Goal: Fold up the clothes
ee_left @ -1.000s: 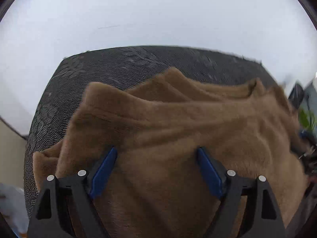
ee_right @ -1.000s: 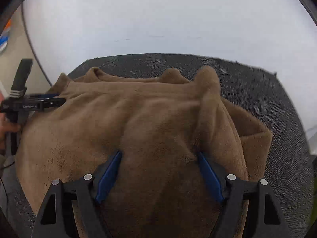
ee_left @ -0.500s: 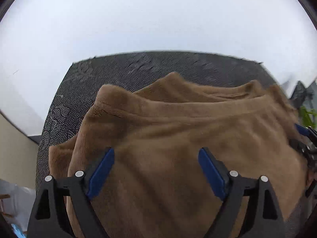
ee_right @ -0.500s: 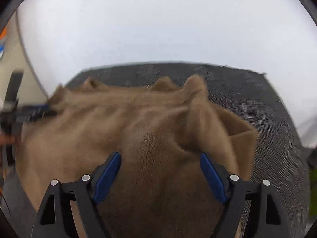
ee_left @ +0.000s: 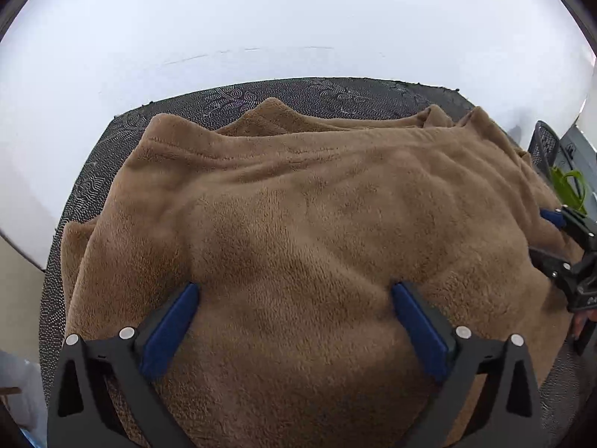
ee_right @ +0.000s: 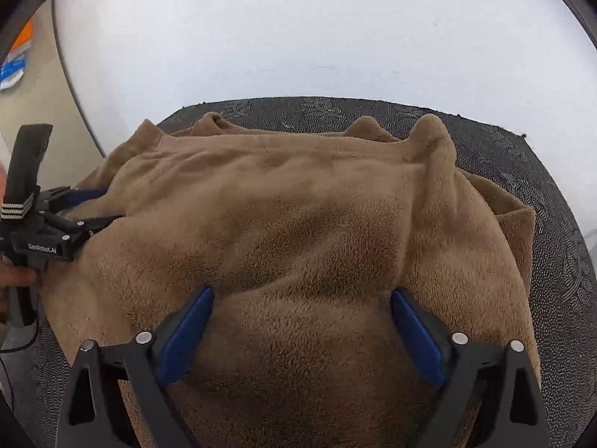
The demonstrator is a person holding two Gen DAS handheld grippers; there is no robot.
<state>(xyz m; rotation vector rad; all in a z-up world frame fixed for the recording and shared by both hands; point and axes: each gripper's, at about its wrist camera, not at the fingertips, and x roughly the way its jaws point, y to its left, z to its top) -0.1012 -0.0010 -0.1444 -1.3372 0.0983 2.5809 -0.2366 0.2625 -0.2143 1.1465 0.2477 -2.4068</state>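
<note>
The soft brown garment (ee_left: 298, 216) is lying in layers on the dark mat (ee_left: 328, 91), filling the middle of both views. The left gripper (ee_left: 294, 298) and right gripper (ee_right: 300, 300) are spreading wide over it, holding nothing, likely pressing it flat.

Plain white wall (ee_left: 298, 18) behind a dark patterned tabletop (ee_right: 552, 201), evenly lit

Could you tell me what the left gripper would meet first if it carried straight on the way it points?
The brown fleece: the left gripper is open with the fabric already between its fingers, so it would likely push straight into the fleece. Depth is unclear.
</note>
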